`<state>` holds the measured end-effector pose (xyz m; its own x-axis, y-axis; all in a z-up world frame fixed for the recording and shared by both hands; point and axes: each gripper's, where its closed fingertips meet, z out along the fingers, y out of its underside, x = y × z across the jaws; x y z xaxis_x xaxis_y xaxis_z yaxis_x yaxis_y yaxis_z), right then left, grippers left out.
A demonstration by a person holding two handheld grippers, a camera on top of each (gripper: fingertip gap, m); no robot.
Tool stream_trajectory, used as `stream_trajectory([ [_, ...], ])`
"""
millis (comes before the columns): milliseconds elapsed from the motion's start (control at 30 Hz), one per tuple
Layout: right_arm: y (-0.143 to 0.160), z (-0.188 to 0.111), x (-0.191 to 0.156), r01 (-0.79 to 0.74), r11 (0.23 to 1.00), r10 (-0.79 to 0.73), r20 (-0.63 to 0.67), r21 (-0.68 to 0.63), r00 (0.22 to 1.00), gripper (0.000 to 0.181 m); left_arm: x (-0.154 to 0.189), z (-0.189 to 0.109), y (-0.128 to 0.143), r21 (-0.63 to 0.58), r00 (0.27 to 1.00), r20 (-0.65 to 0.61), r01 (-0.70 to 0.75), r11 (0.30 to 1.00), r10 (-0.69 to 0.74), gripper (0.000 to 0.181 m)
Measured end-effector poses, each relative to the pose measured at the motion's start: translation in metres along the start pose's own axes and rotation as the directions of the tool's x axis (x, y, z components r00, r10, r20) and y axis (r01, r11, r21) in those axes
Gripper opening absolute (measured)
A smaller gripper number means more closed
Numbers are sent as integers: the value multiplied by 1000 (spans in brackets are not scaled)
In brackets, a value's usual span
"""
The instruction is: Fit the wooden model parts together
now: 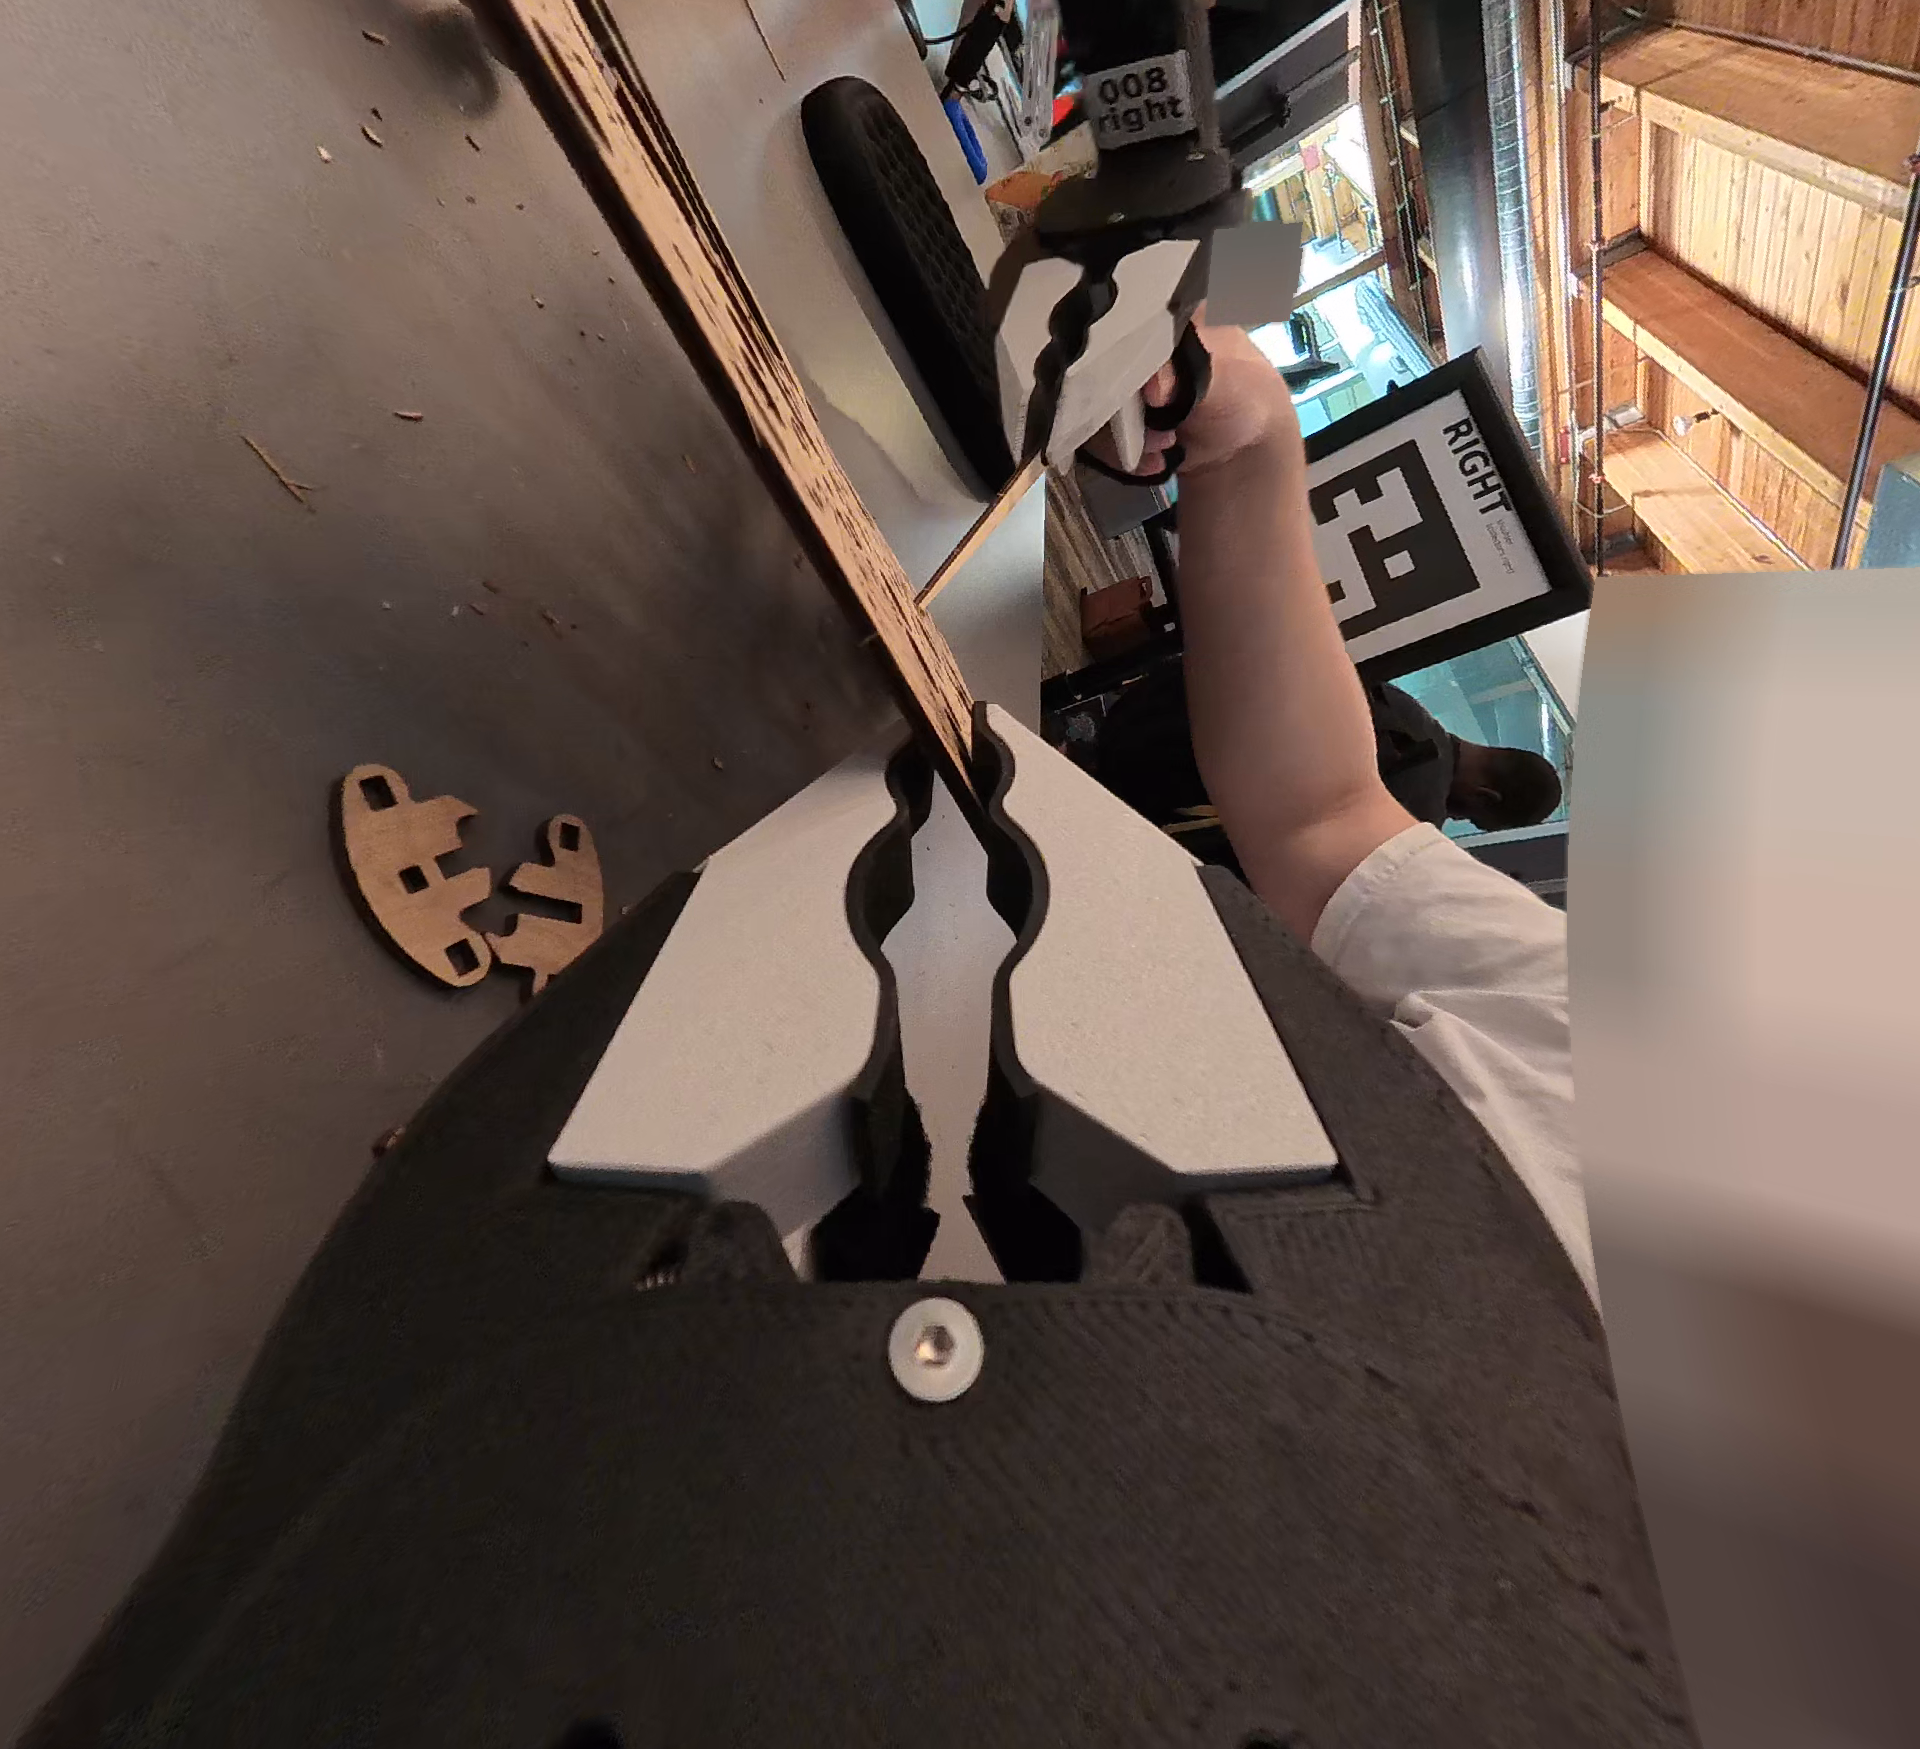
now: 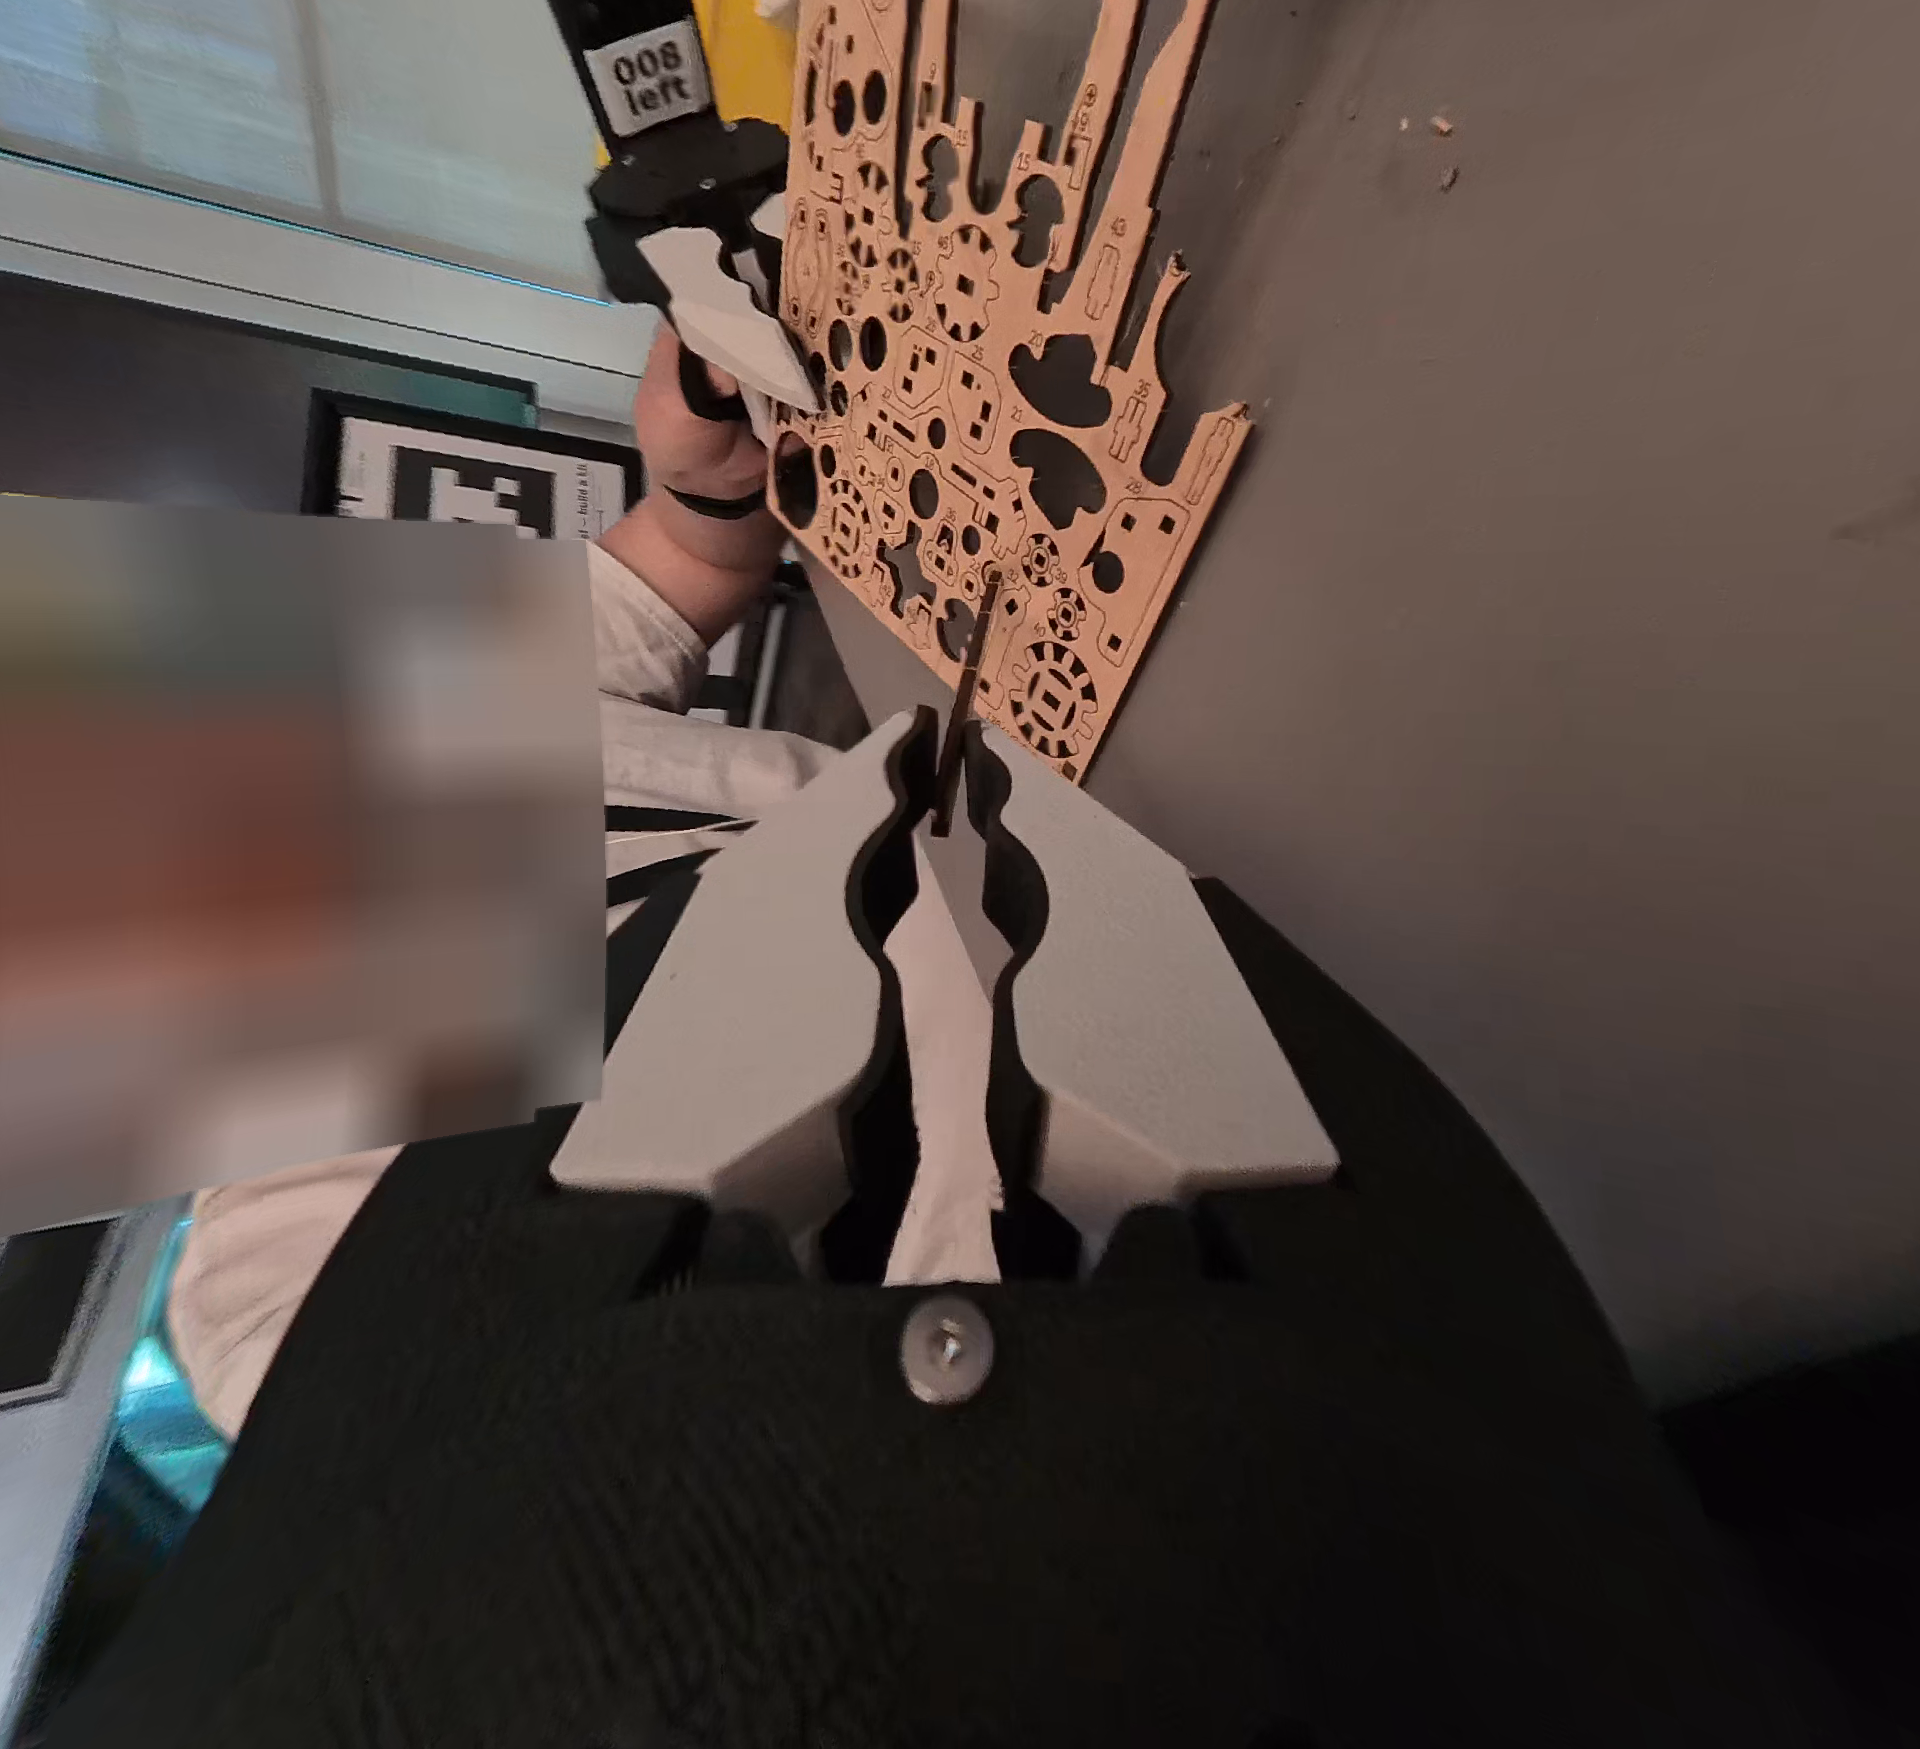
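- Left gripper (image 1: 951, 764): fingers clamp the laser-cut wooden sheet (image 2: 997, 369) by its edge, steadying it.
- Right gripper (image 2: 943, 754): pinches a thin wooden strip (image 2: 971, 681) pointing to 12 o'clock, probably for slotting into the sheet.

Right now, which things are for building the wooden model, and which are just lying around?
For the job:
- wooden sheet of cut-out parts, pinched by the left gripper
- thin wooden strip, pinched by the right gripper
- two loose wooden pieces on the table

Lying about:
- black mesh object
- framed marker sign
- wood crumbs
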<state>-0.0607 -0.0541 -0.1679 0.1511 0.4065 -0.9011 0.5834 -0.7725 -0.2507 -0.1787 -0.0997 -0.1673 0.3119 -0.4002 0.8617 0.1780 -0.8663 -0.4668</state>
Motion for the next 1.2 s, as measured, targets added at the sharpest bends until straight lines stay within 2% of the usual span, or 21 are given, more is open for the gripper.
stream_trajectory([
  [33,0,1,-2,24,1000,-25,-50,-19,998,2,0,0,0,1,1000,0,3,1000,-3,5],
  [100,0,1,-4,71,994,-86,-195,-84,977,1,-1,-1,-1,6,1000,0,4,1000,-4,4],
  [233,-6,6,-19,80,973,-165,-405,-219,899,1,-1,0,0,-1,1000,8,-6,1000,6,4],
  [333,-8,12,-29,74,926,-279,-538,-371,796,1,-2,0,1,-8,1000,13,-7,1000,7,4],
  [400,-7,16,-35,64,862,-392,-581,-503,714,1,-2,1,2,-16,1000,22,-14,1000,15,3],
  [500,-10,27,-47,50,727,-558,-546,-685,625,2,-1,3,5,-34,999,19,-28,999,28,2],
  [600,-11,37,-51,12,535,-712,-444,-845,544,2,0,3,6,-43,1000,13,-20,999,21,2],
  [667,-8,43,-55,-16,410,-774,-357,-912,523,2,0,4,8,-54,1000,8,-15,998,16,2],
  [767,-6,48,-57,-90,315,-790,-313,-945,527,2,0,4,9,-61,1000,6,-14,998,14,2],
  [833,-1,49,-59,-134,273,-774,-301,-953,558,1,1,5,10,-70,1000,2,-17,997,17,2],
  [967,0,46,-56,-181,264,-692,-317,-947,649,2,1,6,12,-79,999,14,-45,996,46,2],
  [1067,-3,43,-52,-155,316,-609,-325,-936,723,2,1,7,13,-86,998,21,-57,995,59,3],
  [1200,-14,32,-38,-83,418,-626,-353,-905,696,2,1,7,13,-85,998,21,-52,995,54,5],
])
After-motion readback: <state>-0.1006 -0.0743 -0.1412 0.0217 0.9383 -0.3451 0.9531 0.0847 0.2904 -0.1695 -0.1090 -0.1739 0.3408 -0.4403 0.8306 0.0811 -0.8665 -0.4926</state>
